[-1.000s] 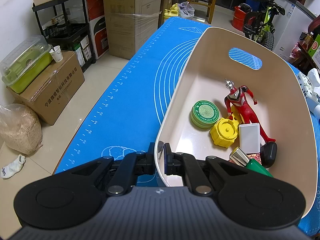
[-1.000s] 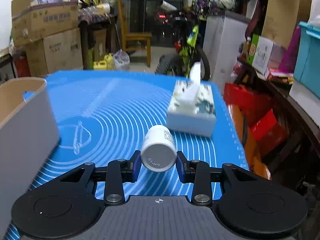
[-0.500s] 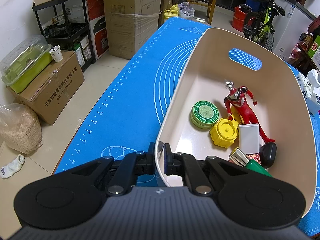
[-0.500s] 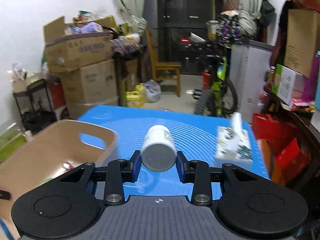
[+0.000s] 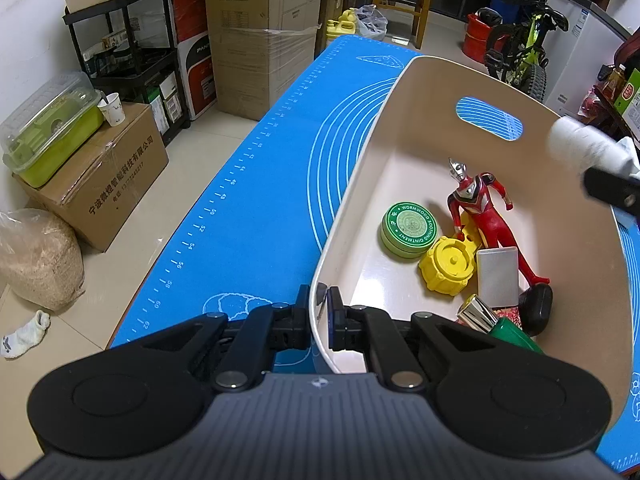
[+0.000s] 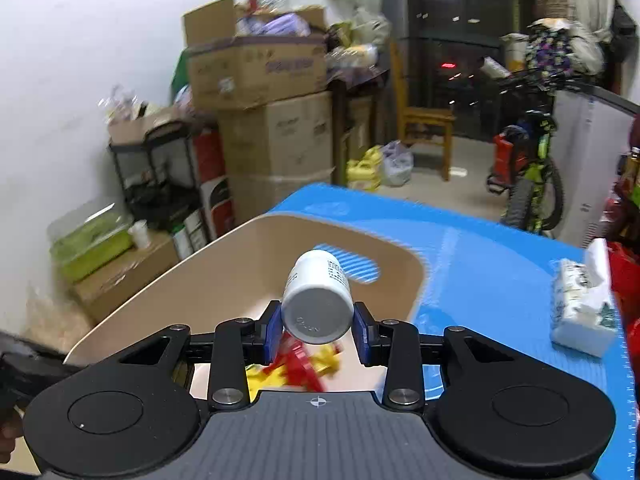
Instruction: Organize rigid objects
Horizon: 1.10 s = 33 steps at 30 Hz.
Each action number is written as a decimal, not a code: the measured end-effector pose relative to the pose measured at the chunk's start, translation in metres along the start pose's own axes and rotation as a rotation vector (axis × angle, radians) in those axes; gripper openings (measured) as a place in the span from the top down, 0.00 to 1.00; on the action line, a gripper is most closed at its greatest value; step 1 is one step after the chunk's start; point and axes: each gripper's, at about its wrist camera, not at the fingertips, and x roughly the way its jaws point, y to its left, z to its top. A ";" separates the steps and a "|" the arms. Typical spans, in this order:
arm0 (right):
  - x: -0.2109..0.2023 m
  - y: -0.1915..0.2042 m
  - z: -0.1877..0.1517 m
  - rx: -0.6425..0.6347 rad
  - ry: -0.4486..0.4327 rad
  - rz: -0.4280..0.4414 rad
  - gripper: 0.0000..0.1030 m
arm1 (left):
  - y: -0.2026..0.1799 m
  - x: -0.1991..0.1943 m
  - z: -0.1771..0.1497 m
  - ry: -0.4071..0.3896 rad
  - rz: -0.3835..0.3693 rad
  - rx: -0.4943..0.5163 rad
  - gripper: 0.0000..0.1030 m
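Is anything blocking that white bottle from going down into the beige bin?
Nothing visible does. The right tool holds the white bottle above the open bin. A red figure, green tin and yellow cap lie on the floor below, with bare floor beside them.

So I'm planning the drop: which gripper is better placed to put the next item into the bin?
Right. The right gripper holds the white bottle over the bin; the left gripper clamps its rim.
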 end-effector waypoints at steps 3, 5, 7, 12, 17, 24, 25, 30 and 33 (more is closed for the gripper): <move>0.008 0.014 -0.005 -0.024 0.043 0.020 0.58 | 0.000 0.000 0.000 0.000 0.000 0.000 0.91; 0.013 0.022 -0.010 -0.044 0.068 0.022 0.58 | 0.000 0.000 0.000 0.000 0.000 0.000 0.91; 0.018 0.028 -0.014 -0.059 0.100 0.024 0.58 | 0.000 0.000 0.001 0.000 0.000 0.001 0.91; 0.026 0.030 -0.030 -0.058 0.157 0.035 0.58 | 0.000 0.000 0.000 -0.001 0.000 0.000 0.91; 0.022 0.028 -0.034 -0.068 0.155 0.010 0.52 | 0.000 0.000 0.001 0.000 0.002 0.001 0.91; -0.010 0.010 -0.031 -0.005 0.063 -0.027 0.28 | -0.003 -0.011 0.001 -0.038 -0.002 -0.001 0.32; -0.019 0.008 -0.032 -0.003 0.039 -0.026 0.27 | -0.003 -0.017 0.002 -0.061 -0.005 -0.008 0.29; -0.050 -0.005 -0.034 0.049 0.016 -0.068 0.11 | -0.015 -0.036 0.004 -0.107 -0.003 0.007 0.26; -0.068 -0.013 -0.035 0.076 0.015 -0.091 0.08 | -0.023 -0.050 0.004 -0.125 0.000 0.016 0.26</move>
